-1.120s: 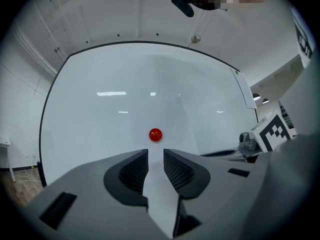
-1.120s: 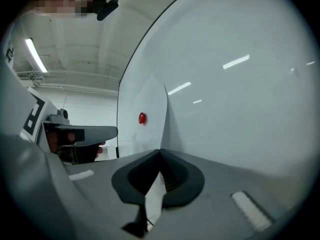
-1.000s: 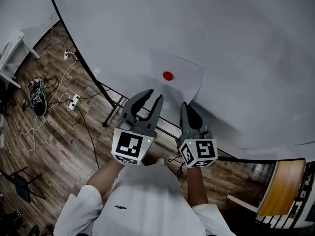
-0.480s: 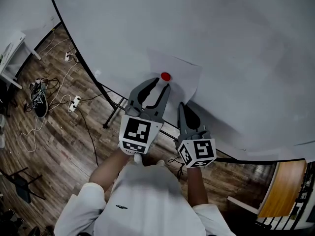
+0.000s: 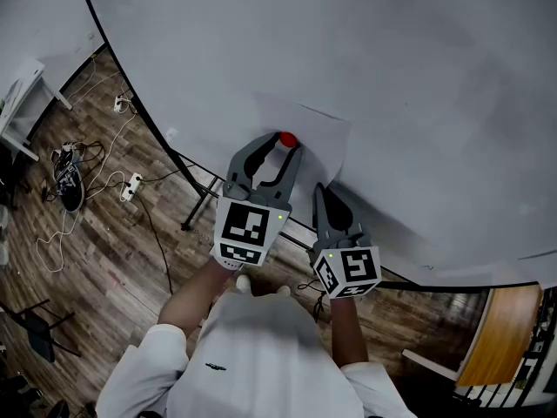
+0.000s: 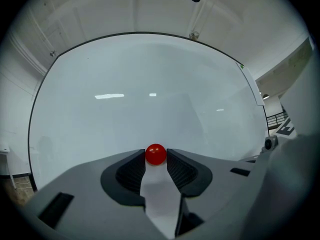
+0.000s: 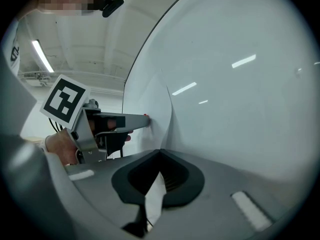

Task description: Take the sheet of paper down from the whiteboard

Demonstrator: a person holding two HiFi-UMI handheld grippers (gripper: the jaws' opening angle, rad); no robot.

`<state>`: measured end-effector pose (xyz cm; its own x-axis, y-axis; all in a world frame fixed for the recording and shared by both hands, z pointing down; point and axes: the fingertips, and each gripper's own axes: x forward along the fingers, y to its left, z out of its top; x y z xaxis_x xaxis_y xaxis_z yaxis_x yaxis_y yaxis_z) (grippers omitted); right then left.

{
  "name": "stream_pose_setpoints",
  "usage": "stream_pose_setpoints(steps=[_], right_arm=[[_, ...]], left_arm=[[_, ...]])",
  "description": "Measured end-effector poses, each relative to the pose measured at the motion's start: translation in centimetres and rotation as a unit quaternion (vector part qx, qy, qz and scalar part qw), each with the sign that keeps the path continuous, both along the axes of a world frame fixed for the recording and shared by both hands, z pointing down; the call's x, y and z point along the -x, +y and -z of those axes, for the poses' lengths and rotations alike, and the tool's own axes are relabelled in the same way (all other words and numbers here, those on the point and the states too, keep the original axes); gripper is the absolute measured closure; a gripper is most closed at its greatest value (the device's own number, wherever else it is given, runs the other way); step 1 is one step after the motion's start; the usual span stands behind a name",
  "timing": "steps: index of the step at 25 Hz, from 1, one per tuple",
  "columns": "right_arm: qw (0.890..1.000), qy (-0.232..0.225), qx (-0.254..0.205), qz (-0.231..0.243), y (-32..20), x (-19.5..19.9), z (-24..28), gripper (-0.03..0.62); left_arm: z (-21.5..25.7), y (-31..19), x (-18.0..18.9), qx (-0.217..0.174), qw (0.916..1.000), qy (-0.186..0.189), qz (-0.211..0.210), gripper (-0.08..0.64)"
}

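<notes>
A white sheet of paper (image 5: 312,127) hangs on the whiteboard (image 5: 400,68), pinned by a round red magnet (image 5: 287,139). My left gripper (image 5: 280,146) points level at the board, and its jaws are opening. The magnet (image 6: 155,154) sits right between the two tips, and the paper (image 6: 160,196) shows in the gap behind it. My right gripper (image 5: 325,190) is shut on the sheet's lower right part. A strip of the paper (image 7: 154,194) runs between its jaws, and the paper's right edge (image 7: 165,109) curls off the board. The left gripper (image 7: 141,120) also shows in the right gripper view.
The board's black stand legs (image 5: 202,194) reach the wooden floor below. Cables and a power strip (image 5: 130,181) lie on the floor at the left, beside a white table (image 5: 19,103). A wooden panel (image 5: 500,329) stands at the lower right.
My left gripper has moved up and in to the board, and its tips now flank the red magnet with wider jaws. The right gripper has kept still on the paper.
</notes>
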<state>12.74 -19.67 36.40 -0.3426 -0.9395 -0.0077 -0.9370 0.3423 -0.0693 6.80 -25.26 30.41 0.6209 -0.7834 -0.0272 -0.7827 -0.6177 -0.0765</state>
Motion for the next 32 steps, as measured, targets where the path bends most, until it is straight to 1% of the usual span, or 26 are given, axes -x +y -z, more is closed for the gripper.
stream_pose_setpoints(steps=[3, 8, 13, 19, 23, 32], right_arm=[[1.000, -0.001, 0.000, 0.000, -0.1, 0.0, 0.0, 0.581], [1.000, -0.001, 0.000, -0.001, -0.1, -0.2, 0.0, 0.581], [1.000, -0.001, -0.001, -0.004, 0.0, -0.7, -0.1, 0.581], [1.000, 0.000, -0.008, -0.006, 0.2, -0.9, 0.3, 0.583], [1.000, -0.006, -0.011, -0.006, 0.6, -0.6, 0.4, 0.583], [1.000, -0.001, -0.008, 0.003, 1.5, 1.1, 0.2, 0.582]], left_arm=[[0.0, -0.3, 0.1, 0.002, 1.0000, 0.005, 0.006, 0.430], [0.1, -0.2, 0.4, 0.003, 0.9999, 0.017, 0.001, 0.439], [-0.1, -0.3, 0.3, 0.008, 0.9999, 0.015, 0.000, 0.439], [-0.5, 0.6, 1.2, 0.010, 0.9998, 0.015, 0.010, 0.439], [-1.6, 1.3, 2.5, 0.018, 0.9996, 0.006, 0.019, 0.439], [-1.6, 2.6, 5.6, 0.021, 0.9989, 0.017, 0.038, 0.439]])
